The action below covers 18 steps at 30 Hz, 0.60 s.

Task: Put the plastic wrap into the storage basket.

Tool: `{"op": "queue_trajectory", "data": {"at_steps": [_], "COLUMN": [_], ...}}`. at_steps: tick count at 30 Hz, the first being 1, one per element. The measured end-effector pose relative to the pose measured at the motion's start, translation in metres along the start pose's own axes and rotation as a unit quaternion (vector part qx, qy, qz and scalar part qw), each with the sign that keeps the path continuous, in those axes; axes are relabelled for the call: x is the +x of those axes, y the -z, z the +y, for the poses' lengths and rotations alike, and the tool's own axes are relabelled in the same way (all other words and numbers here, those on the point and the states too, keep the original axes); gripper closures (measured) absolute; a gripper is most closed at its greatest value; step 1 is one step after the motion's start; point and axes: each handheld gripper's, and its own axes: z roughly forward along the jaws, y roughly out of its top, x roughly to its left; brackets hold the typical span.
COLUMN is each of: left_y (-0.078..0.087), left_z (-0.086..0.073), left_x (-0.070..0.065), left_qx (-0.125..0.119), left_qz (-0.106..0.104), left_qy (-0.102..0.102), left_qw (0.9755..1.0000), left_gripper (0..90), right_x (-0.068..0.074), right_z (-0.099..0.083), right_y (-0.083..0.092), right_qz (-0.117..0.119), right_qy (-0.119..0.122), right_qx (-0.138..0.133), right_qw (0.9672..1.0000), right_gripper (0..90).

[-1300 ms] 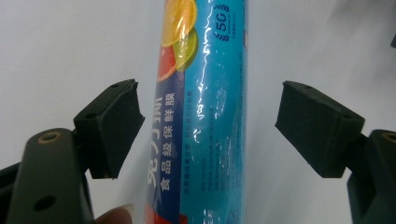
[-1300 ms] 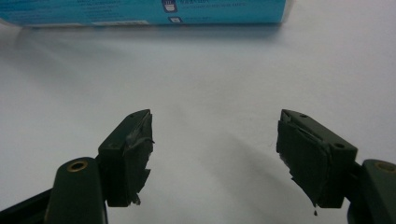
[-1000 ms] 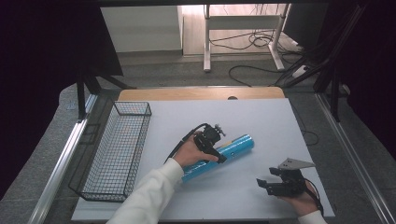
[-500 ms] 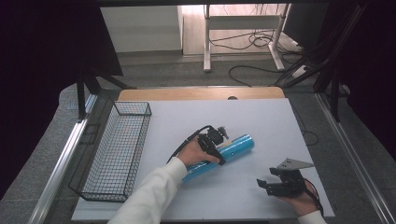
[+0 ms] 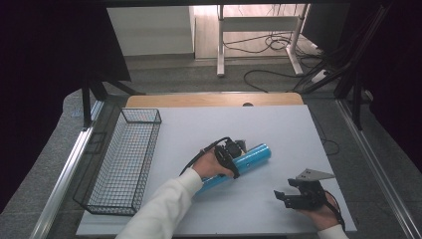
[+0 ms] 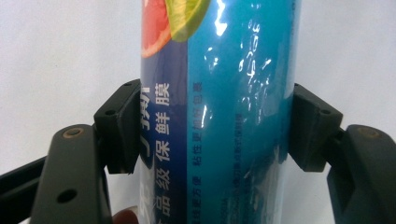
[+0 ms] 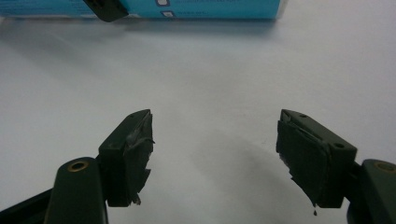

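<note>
Cling film box [image 6: 219,116]: glossy blue printed carton under shiny clear wrap, wrinkled highlights, smooth. Left gripper [image 6: 212,130]: matt black plastic, brass-coloured pivot pins; fingers [image 6: 119,126] dull, pressed against box sides. Right gripper [image 7: 215,156]: same matt black plastic; rubbery pads on fingers [image 7: 128,154] worn, edges frayed and ragged. Desk [image 5: 278,129]: smooth matt white top, bare wood strip at far edge. Basket [image 5: 124,159]: thin black wire mesh. Sleeve [image 5: 159,209]: soft white cloth.

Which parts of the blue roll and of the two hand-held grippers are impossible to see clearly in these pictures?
- Blue roll, left gripper view: both ends are cut off by the picture's edges.
- Blue roll, high view: its middle is hidden under the left hand-held gripper; its print is too small to read.
- Blue roll, right gripper view: the top edge cuts it.
- Right hand-held gripper, high view: pads too small to judge.
</note>
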Motion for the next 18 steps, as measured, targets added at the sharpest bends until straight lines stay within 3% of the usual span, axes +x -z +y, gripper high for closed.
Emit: {"op": "queue_trajectory", "data": {"at_steps": [8, 18], "left_y": [0.008, 0.048], "left_z": [0.001, -0.010], "left_x": [0.005, 0.019], "left_qx": [0.003, -0.008], "left_qz": [-0.007, 0.001], "left_qy": [0.012, 0.029], "left_qw": [0.9999, 0.9996], "left_gripper": [31.5, 31.6], "right_x": [-0.002, -0.001], "right_z": [0.000, 0.001], "right_y": [0.001, 0.002], "right_qz": [-0.002, -0.004], "right_qy": [-0.002, -0.003], "right_qx": [-0.003, -0.006], "right_qw": [1.0000, 1.0000], "right_gripper": [28.2, 28.4]}}
